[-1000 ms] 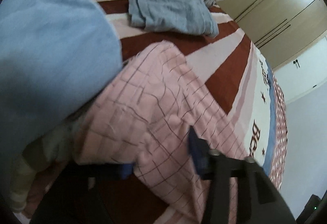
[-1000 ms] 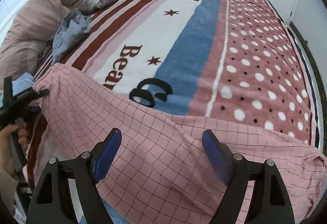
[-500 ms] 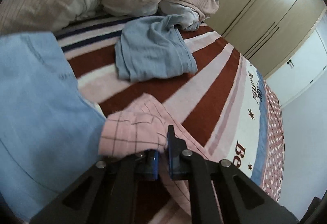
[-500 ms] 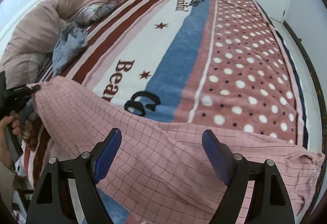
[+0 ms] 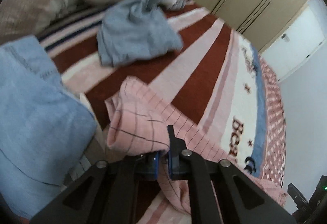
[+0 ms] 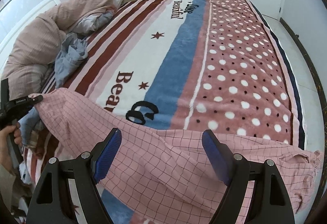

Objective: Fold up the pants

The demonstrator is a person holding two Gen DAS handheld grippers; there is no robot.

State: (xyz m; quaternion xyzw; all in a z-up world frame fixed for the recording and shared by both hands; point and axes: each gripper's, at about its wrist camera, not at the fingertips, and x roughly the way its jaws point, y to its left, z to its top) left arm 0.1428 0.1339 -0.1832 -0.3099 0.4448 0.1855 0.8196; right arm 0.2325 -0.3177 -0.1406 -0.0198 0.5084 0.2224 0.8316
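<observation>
the pink checked pants [image 6: 163,162] lie stretched across the near edge of the bed [image 6: 235,81], long axis running side to side — one end at the far left, the other bunched at the right. the left claw [image 5: 162,159] is clamped shut on the left end, lifting it off the blanket. the right claw [image 6: 161,154] hangs directly over the middle of the pants, jaws wide, gripping nothing — likely it must reach toward the right end.
</observation>
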